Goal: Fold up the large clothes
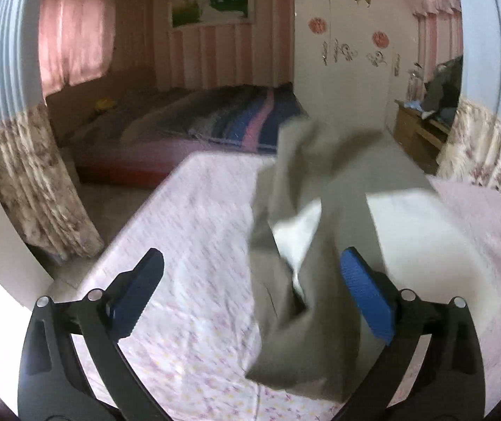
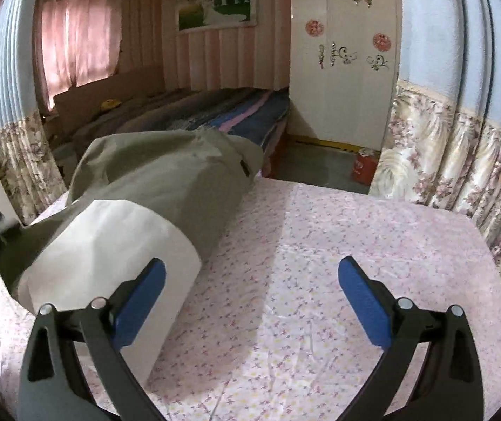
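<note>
A large grey-green garment (image 1: 306, 329) with a white lining panel (image 1: 422, 231) lies heaped on a table covered with a pink floral cloth (image 1: 187, 245). My left gripper (image 1: 250, 301) is open, and the garment's bunched folds lie between and ahead of its blue pads (image 1: 367, 294). In the right wrist view the garment (image 2: 166, 179) runs along the table's left side with its white panel (image 2: 110, 245) at the near end. My right gripper (image 2: 250, 301) is open and empty over bare cloth (image 2: 320, 245), its left finger (image 2: 141, 301) in front of the white panel.
A bed with a striped blanket (image 2: 222, 112) stands beyond the table. A white wardrobe (image 2: 345, 70) is at the back right, with a red container (image 2: 364, 168) on the floor near it. Floral curtains (image 2: 460, 175) hang at both sides. A wooden stand (image 1: 422, 137) holds clutter.
</note>
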